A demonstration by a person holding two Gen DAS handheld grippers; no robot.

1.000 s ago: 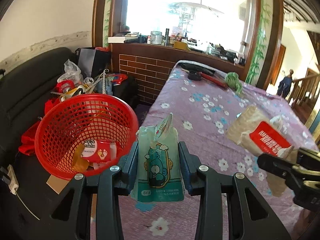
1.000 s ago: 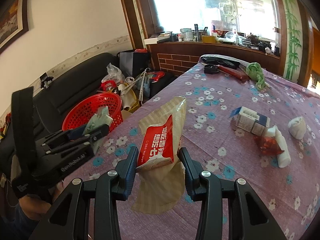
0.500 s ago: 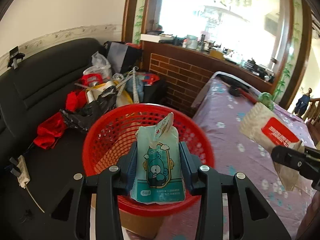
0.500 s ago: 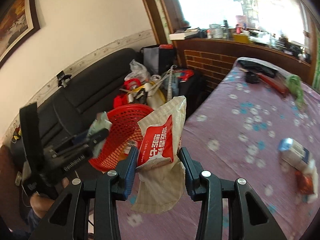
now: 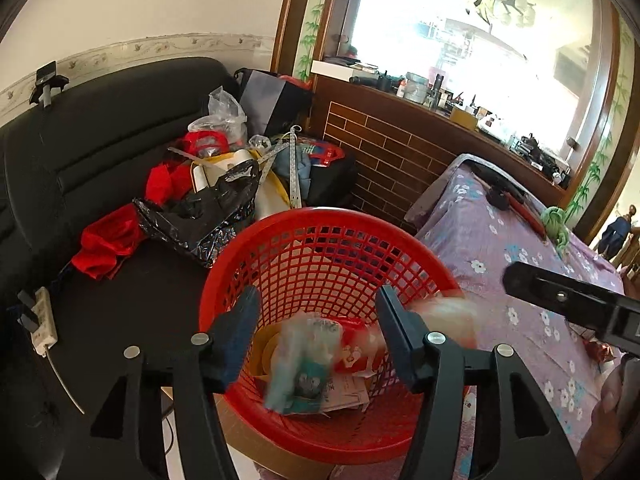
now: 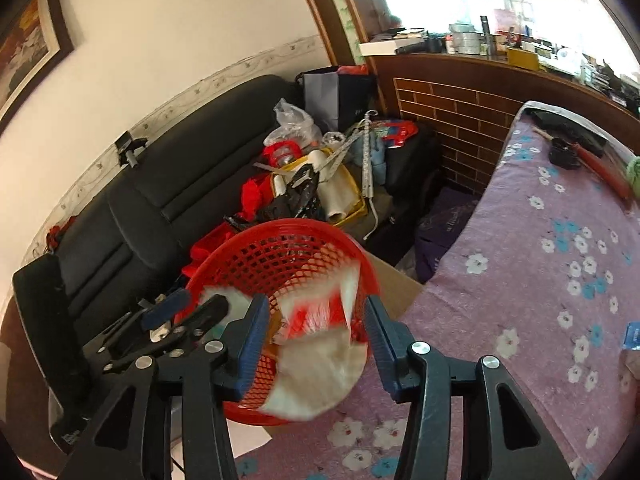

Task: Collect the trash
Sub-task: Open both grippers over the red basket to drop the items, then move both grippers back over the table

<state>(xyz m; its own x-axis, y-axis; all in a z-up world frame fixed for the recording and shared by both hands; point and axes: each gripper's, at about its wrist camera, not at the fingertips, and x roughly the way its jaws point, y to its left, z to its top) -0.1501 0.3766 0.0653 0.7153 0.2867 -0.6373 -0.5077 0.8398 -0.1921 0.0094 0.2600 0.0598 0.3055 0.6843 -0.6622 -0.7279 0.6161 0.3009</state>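
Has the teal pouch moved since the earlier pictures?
Yes. The teal pouch, released from the left hand-held gripper, whose jaws have just been opening, is dropping blurred into the red basket.

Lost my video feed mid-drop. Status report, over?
Left gripper open, jaws just widened, teal pouch dropping into the red basket. Right gripper open, red-and-white bag falling free. Nothing blocking.

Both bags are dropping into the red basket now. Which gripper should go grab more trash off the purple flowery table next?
Probably the right gripper. Its jaws have just been opening, the red-and-white bag is falling free, and it hangs over the purple tablecloth. The left gripper, just opened too, sits over the red basket, farther off.
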